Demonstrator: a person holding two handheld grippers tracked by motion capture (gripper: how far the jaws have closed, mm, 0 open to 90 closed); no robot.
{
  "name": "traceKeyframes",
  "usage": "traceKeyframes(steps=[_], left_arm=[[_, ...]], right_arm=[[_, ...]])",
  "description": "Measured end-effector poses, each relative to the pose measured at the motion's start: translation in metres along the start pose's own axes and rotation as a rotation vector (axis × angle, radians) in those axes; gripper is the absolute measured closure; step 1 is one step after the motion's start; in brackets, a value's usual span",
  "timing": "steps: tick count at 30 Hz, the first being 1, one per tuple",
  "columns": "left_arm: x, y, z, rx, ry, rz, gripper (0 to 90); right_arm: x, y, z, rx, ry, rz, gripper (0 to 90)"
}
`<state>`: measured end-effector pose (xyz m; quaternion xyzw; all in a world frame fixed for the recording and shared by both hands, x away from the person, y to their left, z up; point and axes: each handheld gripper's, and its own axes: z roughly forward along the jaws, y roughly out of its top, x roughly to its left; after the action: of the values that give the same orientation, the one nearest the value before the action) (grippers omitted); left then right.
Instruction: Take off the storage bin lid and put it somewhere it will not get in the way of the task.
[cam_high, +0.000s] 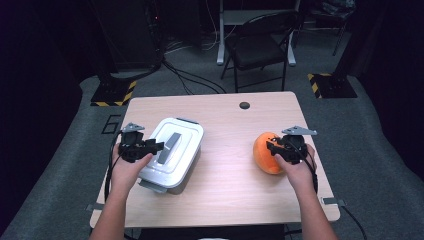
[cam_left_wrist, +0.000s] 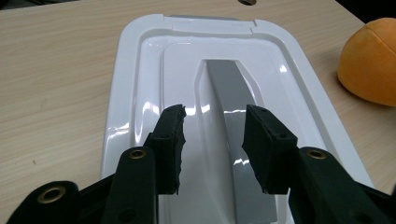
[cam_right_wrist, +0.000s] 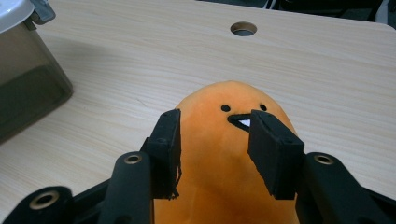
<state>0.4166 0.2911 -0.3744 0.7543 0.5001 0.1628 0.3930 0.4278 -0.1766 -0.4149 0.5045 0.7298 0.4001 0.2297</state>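
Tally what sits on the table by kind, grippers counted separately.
Lidded boxes: 1, the white-lidded box
Plush toys: 1, the orange plush toy
Grippers: 2, the left gripper over the box lid, the right gripper at the toy
Total: 4

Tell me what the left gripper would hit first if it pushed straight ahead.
Most likely the grey handle on the white box lid: the left gripper points along it, jaws apart on either side. Its height above is unclear.
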Motion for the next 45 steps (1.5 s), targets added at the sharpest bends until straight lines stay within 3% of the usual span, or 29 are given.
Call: traceKeyframes(steps=[14, 20, 24, 33, 45], left_arm=[[-0.017, 0.009, 0.015, 0.036, 0.006, 0.021, 57.9], [-0.018, 0.011, 0.014, 0.059, 0.011, 0.008, 59.8], [-0.019, 0.015, 0.014, 0.098, 0.018, 0.029, 59.0], [-0.021, 0.017, 0.022, 0.151, 0.031, 0.027, 58.4], [-0.022, 0.018, 0.029, 0.181, 0.053, 0.047, 58.8]], right_arm=[[-0.001, -0.003, 0.002, -0.002, 0.002, 0.019, 52.8], [-0.002, -0.002, 0.001, -0.006, 0.005, 0.027, 52.8], [-0.002, -0.002, 0.002, -0.004, 0.009, 0.028, 52.8], [-0.002, -0.001, 0.002, -0.007, 0.012, 0.032, 52.7], [-0.004, -0.002, 0.002, -0.008, 0.016, 0.039, 52.6]])
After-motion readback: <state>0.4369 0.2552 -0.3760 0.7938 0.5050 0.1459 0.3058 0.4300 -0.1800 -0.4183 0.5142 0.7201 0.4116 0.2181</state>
